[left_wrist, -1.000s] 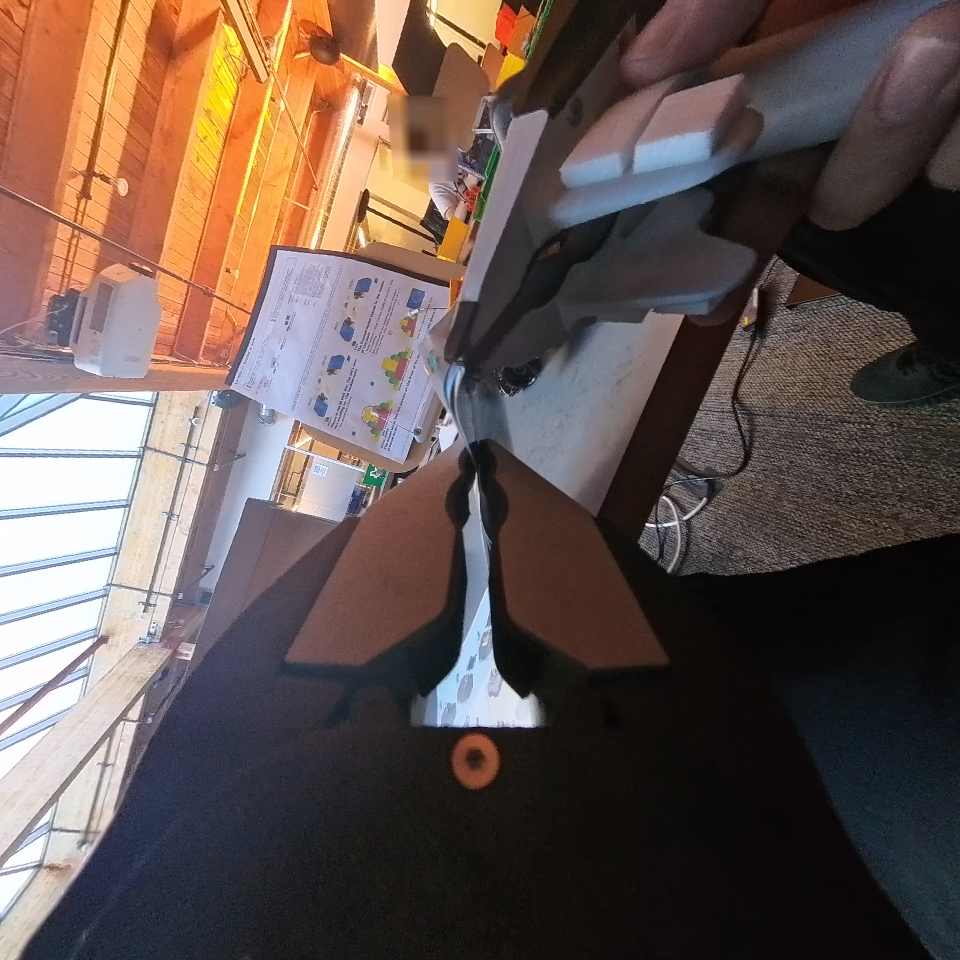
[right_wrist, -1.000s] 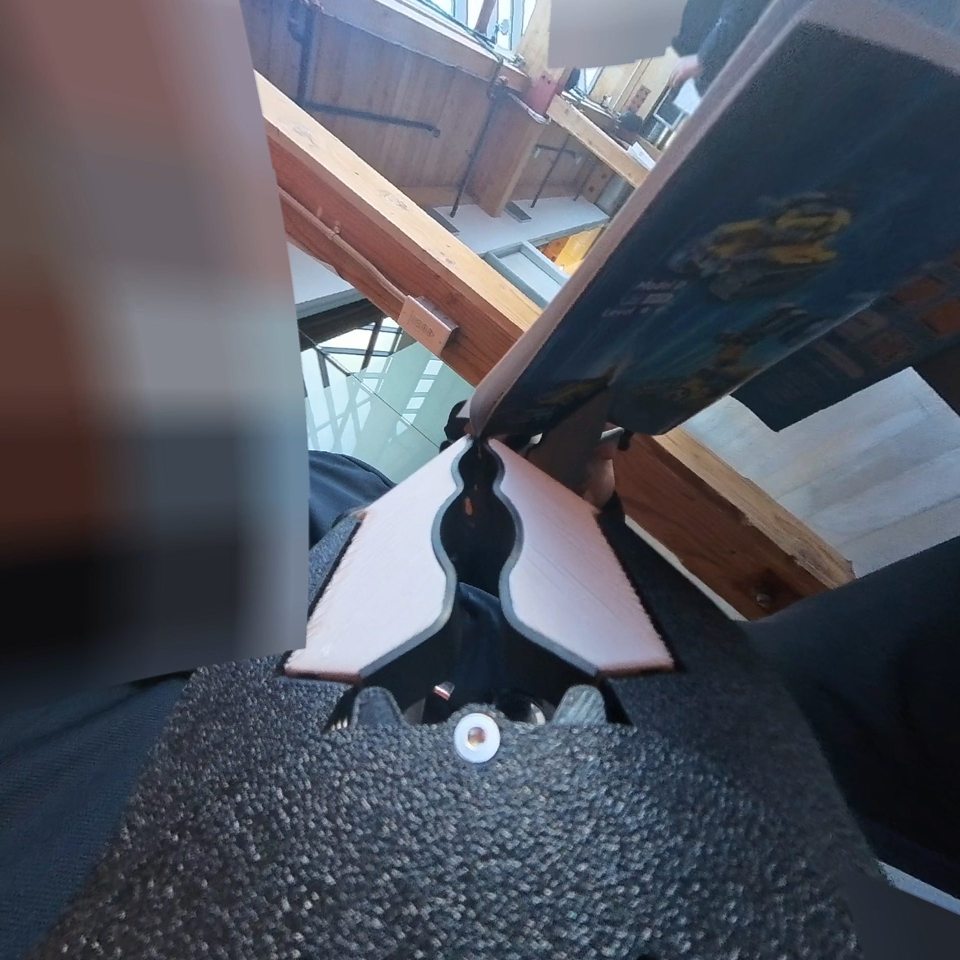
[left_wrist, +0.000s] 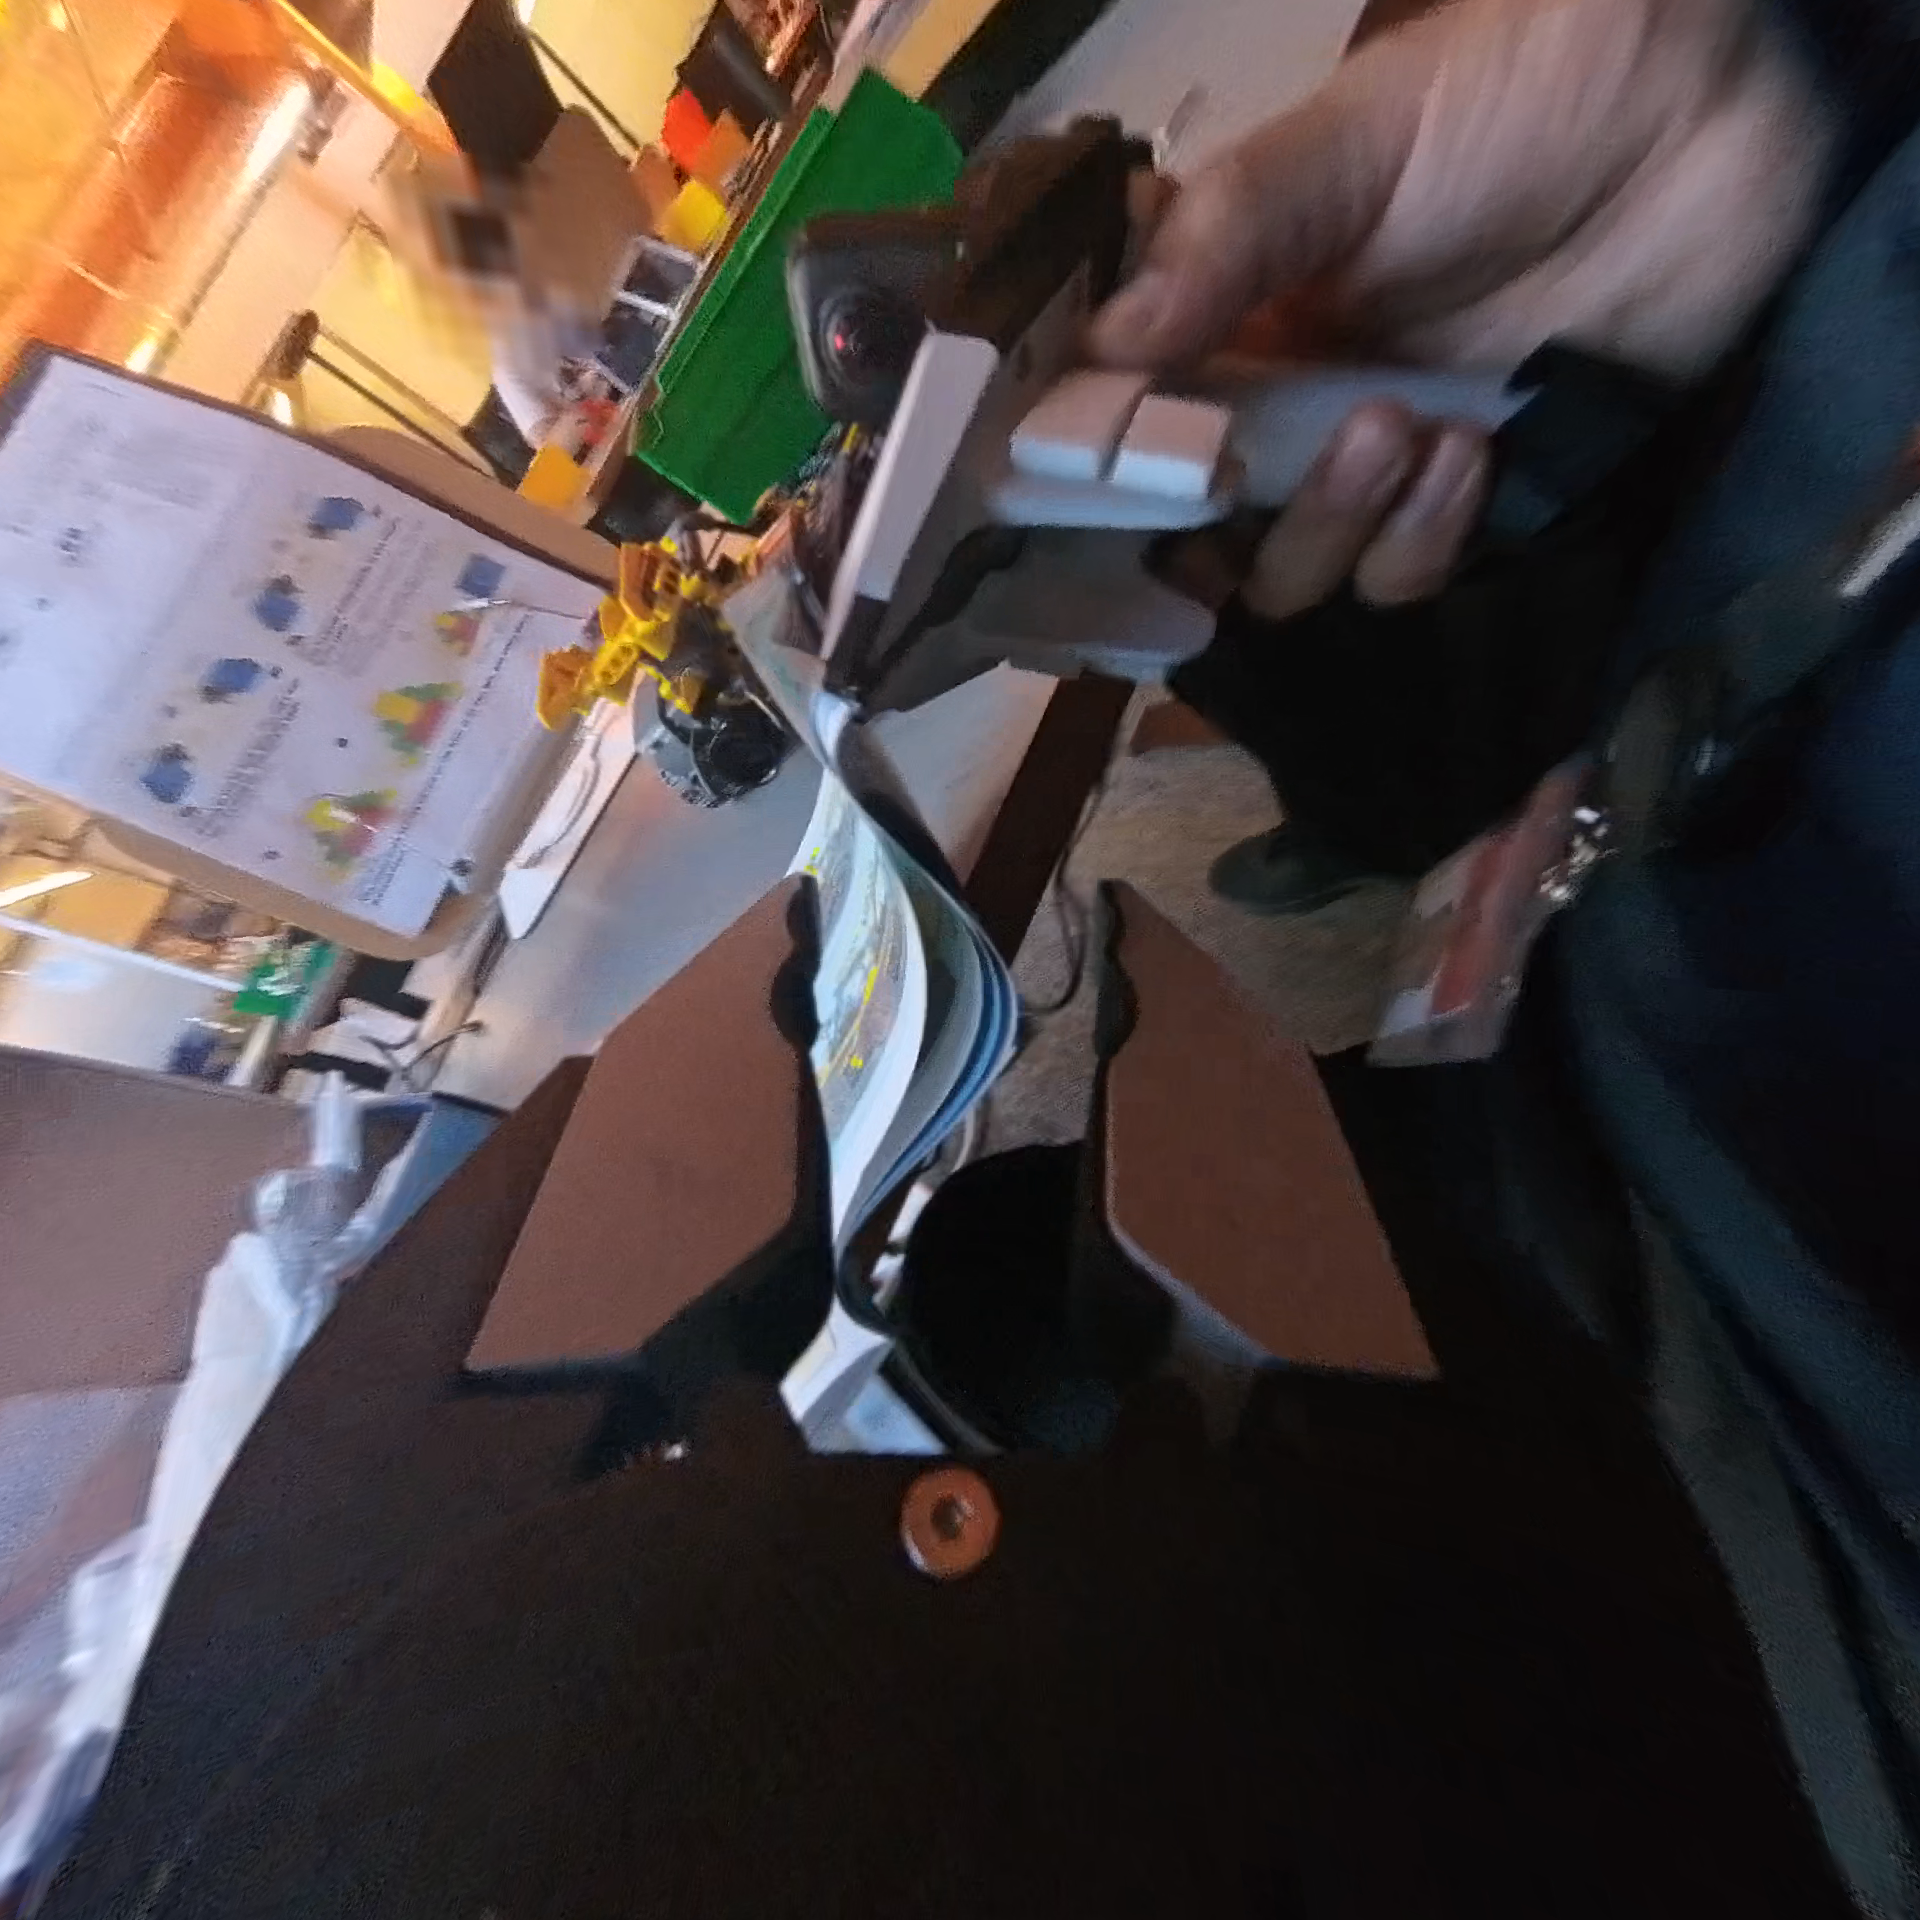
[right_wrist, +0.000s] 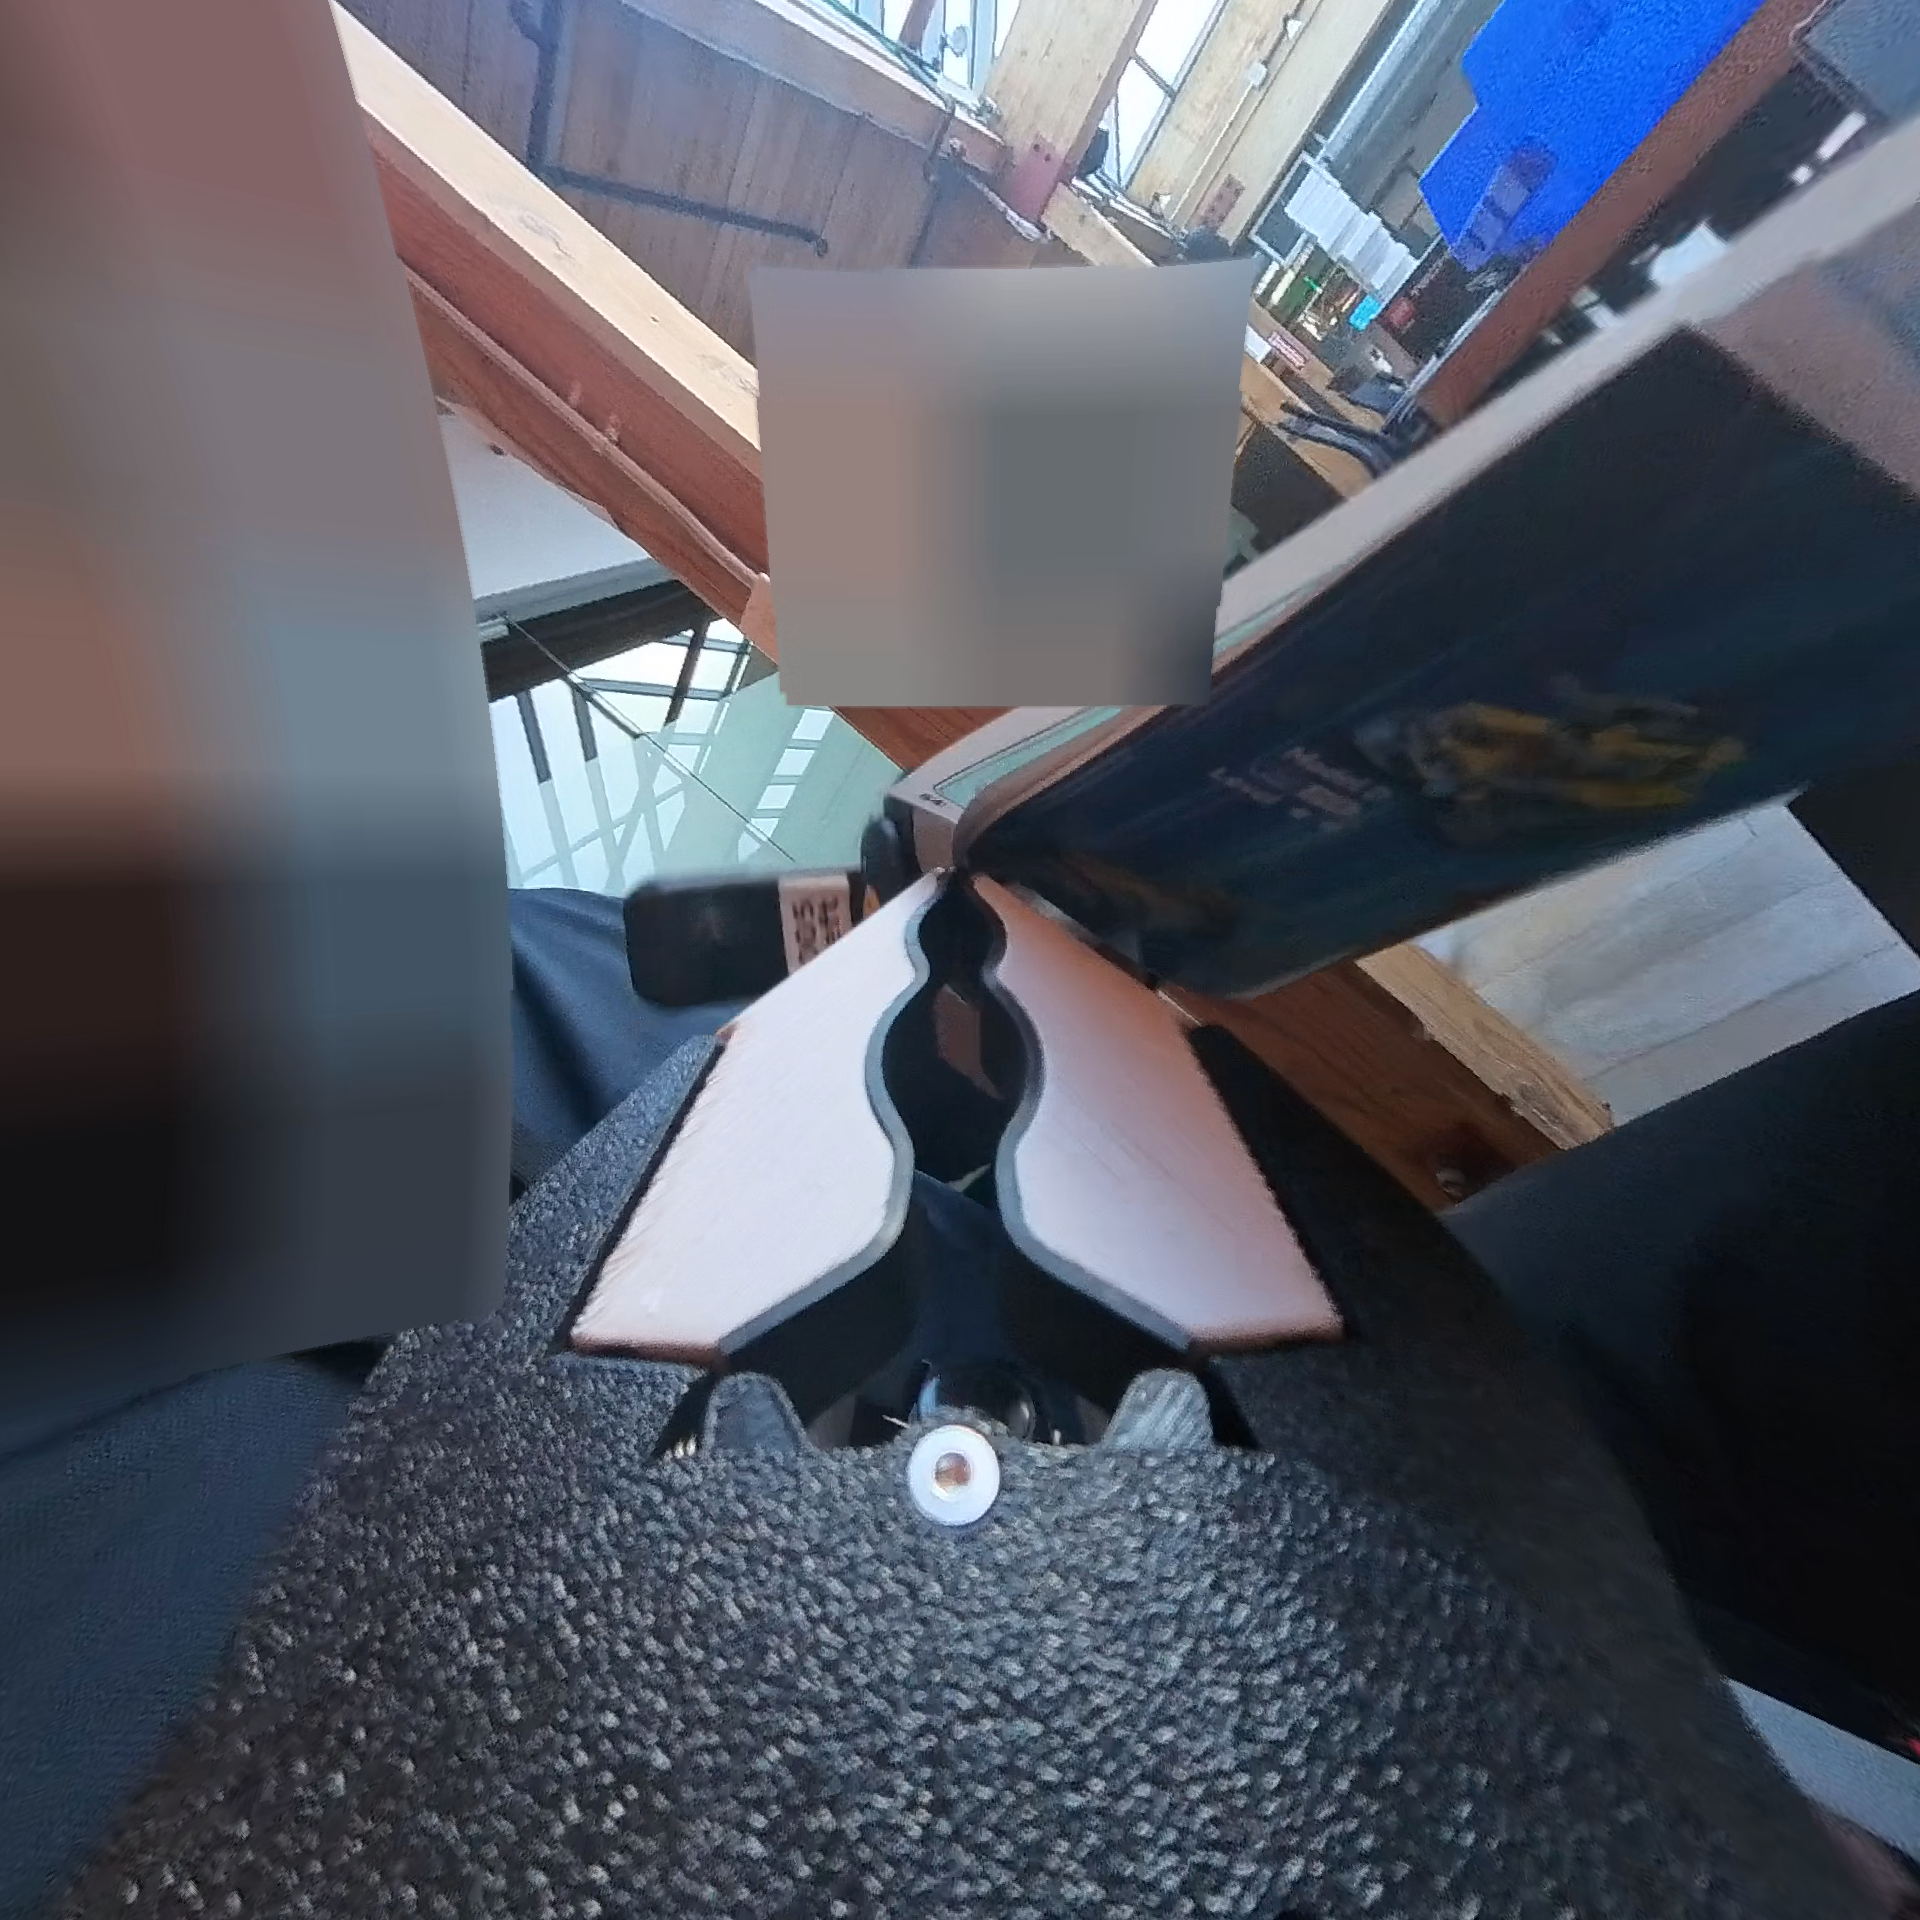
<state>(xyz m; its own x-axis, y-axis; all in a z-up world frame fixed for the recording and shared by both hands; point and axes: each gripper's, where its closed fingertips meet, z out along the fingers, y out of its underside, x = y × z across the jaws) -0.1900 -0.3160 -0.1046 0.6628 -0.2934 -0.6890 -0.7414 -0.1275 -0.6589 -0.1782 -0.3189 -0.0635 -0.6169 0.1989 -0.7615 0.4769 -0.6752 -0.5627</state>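
Left wrist view showed the left tool (left_wrist: 951, 971) spread wide, a bent glossy paper booklet (left_wrist: 899, 1023) sagging loose between its fingers. The right tool (right_wrist: 954, 878) was pinched closed on the booklet's corner, beyond the white counter (left_wrist: 665, 883).

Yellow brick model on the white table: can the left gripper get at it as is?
Probably not directly. The left gripper is open, but the glossy booklet hangs between its fingers, blocking the yellow brick model.
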